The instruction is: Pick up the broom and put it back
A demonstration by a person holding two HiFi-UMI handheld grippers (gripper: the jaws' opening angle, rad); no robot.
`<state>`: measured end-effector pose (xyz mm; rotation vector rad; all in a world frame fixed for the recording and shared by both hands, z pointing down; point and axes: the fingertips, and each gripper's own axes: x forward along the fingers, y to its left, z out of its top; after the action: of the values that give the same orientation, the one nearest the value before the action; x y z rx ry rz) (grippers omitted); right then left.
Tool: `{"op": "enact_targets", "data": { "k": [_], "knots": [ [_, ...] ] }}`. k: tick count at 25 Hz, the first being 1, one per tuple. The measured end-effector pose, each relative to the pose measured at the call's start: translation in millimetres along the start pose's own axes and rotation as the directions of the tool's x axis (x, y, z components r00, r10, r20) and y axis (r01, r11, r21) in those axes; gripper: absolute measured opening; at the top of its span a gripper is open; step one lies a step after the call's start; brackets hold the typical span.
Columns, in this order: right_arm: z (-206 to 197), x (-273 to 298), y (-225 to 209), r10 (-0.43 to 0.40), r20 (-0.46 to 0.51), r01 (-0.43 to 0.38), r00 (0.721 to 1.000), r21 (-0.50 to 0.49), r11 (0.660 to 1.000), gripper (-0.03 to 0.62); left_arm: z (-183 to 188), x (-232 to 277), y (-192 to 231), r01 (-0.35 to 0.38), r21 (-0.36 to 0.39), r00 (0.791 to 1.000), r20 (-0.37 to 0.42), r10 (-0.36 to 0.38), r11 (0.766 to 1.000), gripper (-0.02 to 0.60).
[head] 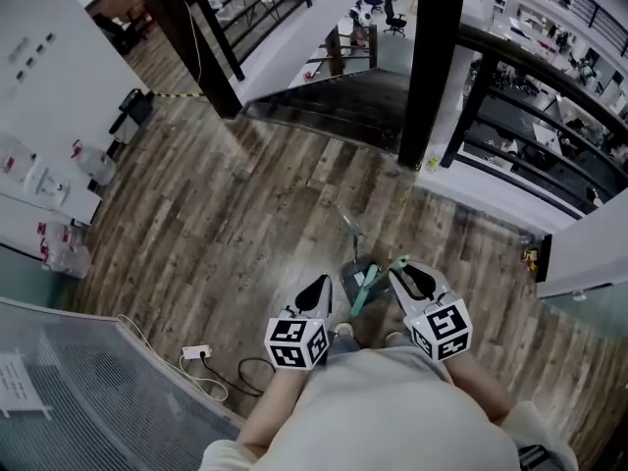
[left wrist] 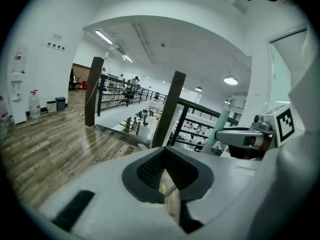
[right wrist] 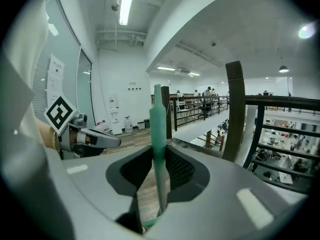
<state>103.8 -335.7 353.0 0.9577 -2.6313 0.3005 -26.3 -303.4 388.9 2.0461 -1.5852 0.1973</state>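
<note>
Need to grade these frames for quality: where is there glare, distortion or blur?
Head view: wide-angle bows straight lines; pale sheen on the floor. Left gripper view: fisheye with black corners; the lamp is blown out. Right gripper view: same fisheye; the ceiling light glares, the broom near the lens looks slightly soft.

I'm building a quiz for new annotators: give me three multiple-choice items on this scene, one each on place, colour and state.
1. Where does the white power strip lie? A on the stairs; B on the wood floor; C on a shelf.
2. What colour is the broom handle? A red; B green; C black.
3. How is the right tool? A open, empty; B shut on nothing; C shut on the broom handle.
1 B: it lies on the planks. 2 B: green in the right gripper view. 3 C: its jaws clamp the handle.
</note>
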Motion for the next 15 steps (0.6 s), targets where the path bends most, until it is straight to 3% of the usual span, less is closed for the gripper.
{"op": "enact_targets", "data": {
  "k": [15],
  "knots": [
    [2.1,-31.6,-13.4,0.231,0.007,-0.23,0.973,-0.091,0.969,0.094,-28.9,-21.9,-54.7,-0.208,-0.112,0.973,0.075,0.217,0.972,0.008]
  ]
}}
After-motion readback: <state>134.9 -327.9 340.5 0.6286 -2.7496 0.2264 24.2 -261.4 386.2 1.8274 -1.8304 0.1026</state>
